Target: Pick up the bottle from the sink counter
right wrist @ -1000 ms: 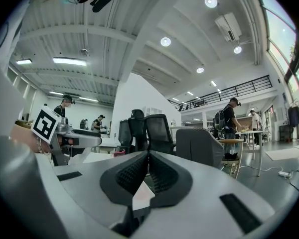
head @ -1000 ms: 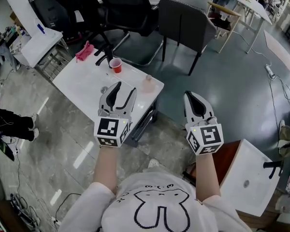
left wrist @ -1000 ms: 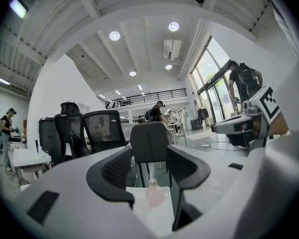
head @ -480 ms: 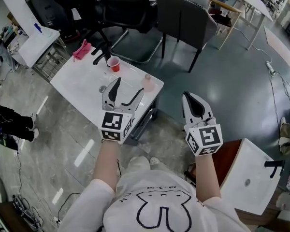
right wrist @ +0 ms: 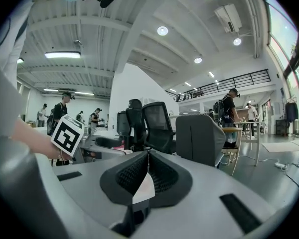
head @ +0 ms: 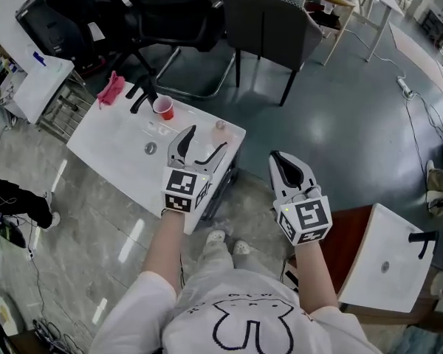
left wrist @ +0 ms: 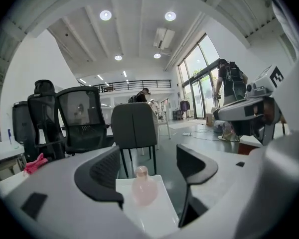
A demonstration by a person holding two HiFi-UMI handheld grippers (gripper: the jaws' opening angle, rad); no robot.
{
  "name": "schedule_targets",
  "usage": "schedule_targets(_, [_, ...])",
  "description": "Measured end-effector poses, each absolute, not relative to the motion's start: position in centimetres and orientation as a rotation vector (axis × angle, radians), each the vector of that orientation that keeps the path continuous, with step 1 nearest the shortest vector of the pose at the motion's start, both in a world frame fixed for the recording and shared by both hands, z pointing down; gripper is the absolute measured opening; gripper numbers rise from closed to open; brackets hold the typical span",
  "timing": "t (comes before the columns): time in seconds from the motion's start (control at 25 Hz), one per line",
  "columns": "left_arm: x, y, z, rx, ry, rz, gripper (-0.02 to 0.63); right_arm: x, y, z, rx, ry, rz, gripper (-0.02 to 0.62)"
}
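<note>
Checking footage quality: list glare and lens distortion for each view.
Head view: wide-angle bend, glare streaks on the floor beside the sink counter. Left gripper view: fisheye, black corners, bottle soft. Right gripper view: same fisheye, ceiling lamps blown out.

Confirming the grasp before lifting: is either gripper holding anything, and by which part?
Nothing is held. The left gripper is open, short of the bottle, which stands untouched on the sink counter; the right gripper is shut and empty.

Bottle (head: 221, 127) at the sink counter's (head: 111, 140) right edge, cup (head: 163, 108) behind-left of it, cloth (head: 111, 89) at the far left corner, chairs (head: 264, 22) behind — left gripper (head: 207, 139) just before the bottle, right gripper (head: 277, 158) well to its right.
</note>
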State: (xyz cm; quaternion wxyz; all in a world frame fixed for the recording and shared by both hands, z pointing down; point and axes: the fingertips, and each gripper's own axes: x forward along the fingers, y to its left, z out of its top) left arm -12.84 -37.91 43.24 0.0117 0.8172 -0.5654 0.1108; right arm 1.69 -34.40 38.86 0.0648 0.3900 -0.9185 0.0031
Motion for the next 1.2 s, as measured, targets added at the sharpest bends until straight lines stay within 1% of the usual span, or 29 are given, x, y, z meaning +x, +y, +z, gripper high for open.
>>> schedule_targets(0.52, [-11.9, -44.4, 49.4, 2.585, -1.534, 0.412, 0.318, 0.7, -36.5, 42.2, 1.305, -2.641, 0.100, 0.031])
schedule_targets(0.64, [-11.8, -45.7, 50.2, 2.593, -1.529, 0.424, 0.282, 0.7, -36.6, 42.8, 1.329, -2.614, 0.110, 0.031])
schedule_targets(1.12, [-10.5, -49.5, 54.4, 2.592, -1.462, 0.536, 0.225, 2.1, -38.3, 45.4, 1.440, -2.514, 0.199, 0.031])
schedule_targets(1.2, [-10.4, -49.7, 54.8, 2.593, -1.470, 0.532, 0.205, 2.1, -38.3, 46.0, 1.447, -2.502, 0.211, 0.031])
